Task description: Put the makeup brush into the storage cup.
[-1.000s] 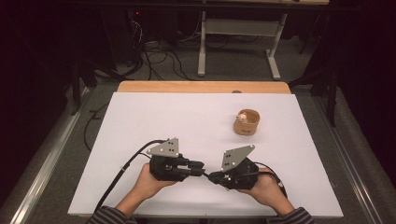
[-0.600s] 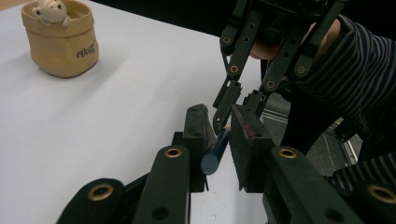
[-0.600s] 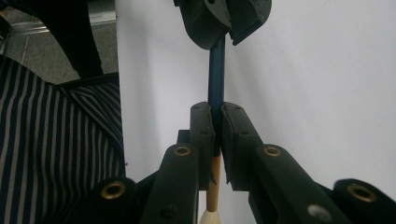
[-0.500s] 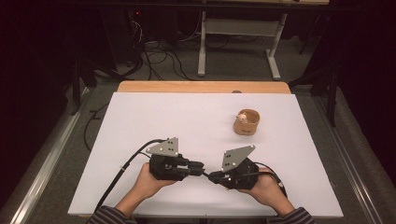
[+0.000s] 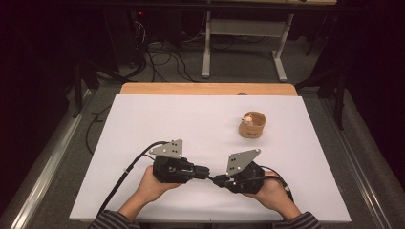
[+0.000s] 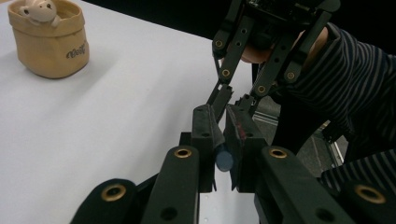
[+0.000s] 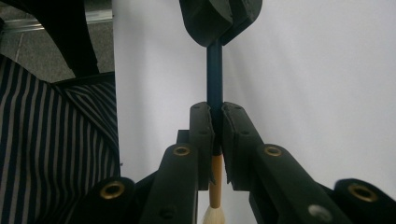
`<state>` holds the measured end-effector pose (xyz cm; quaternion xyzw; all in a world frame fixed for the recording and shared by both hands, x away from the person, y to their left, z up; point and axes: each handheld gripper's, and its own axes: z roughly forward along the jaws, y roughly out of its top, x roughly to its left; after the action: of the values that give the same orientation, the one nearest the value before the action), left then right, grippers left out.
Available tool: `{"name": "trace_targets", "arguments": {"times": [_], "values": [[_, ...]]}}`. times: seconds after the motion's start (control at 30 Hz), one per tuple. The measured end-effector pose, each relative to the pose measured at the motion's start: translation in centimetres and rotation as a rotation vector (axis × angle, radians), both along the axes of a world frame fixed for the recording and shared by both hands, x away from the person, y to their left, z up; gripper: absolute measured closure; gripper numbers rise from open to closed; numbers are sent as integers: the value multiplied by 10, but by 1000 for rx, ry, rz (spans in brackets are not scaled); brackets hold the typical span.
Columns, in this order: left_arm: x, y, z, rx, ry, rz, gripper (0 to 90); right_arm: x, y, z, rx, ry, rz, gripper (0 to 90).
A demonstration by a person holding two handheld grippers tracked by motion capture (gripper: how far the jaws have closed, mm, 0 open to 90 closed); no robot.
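A slim blue stick (image 7: 215,74) with an orange section (image 7: 215,182) and a pale tip spans the small gap between my two grippers near the table's front edge. My left gripper (image 5: 207,172) is shut on one end, and the stick's round blue end (image 6: 224,161) shows between its jaws. My right gripper (image 5: 216,180) faces it tip to tip and is shut on the stick's middle (image 7: 217,116). In the left gripper view my own jaws (image 6: 223,126) nearly touch the right gripper (image 6: 232,100).
A tan pouch (image 5: 252,125) with a small pale toy animal (image 6: 37,9) inside stands upright at the back right of the white table (image 5: 191,124). Striped sleeves come in at the table's front edge. Cables trail off to the left.
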<state>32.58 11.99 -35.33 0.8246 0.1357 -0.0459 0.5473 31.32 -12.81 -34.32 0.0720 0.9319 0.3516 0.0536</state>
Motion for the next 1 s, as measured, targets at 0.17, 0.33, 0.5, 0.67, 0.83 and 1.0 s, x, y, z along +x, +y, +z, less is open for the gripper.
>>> {"name": "trace_targets", "arguments": {"times": [0.17,0.33,0.5,0.67,0.83,1.0], "values": [[0,-1,1,5,12,6,838,-1,0,0,-1,-2,-4,851],[-1,0,2,3,5,16,840,0,0,0,7,-7,-6,846],[-2,0,3,10,-5,16,841,-1,2,0,2,-25,-11,845],[-2,1,3,4,-9,17,842,-2,1,1,3,-18,-23,840],[-2,1,4,-1,-15,20,843,-1,0,1,12,-18,-23,829],[-2,5,7,-17,-23,37,843,0,-1,1,16,-19,-38,778]]}}
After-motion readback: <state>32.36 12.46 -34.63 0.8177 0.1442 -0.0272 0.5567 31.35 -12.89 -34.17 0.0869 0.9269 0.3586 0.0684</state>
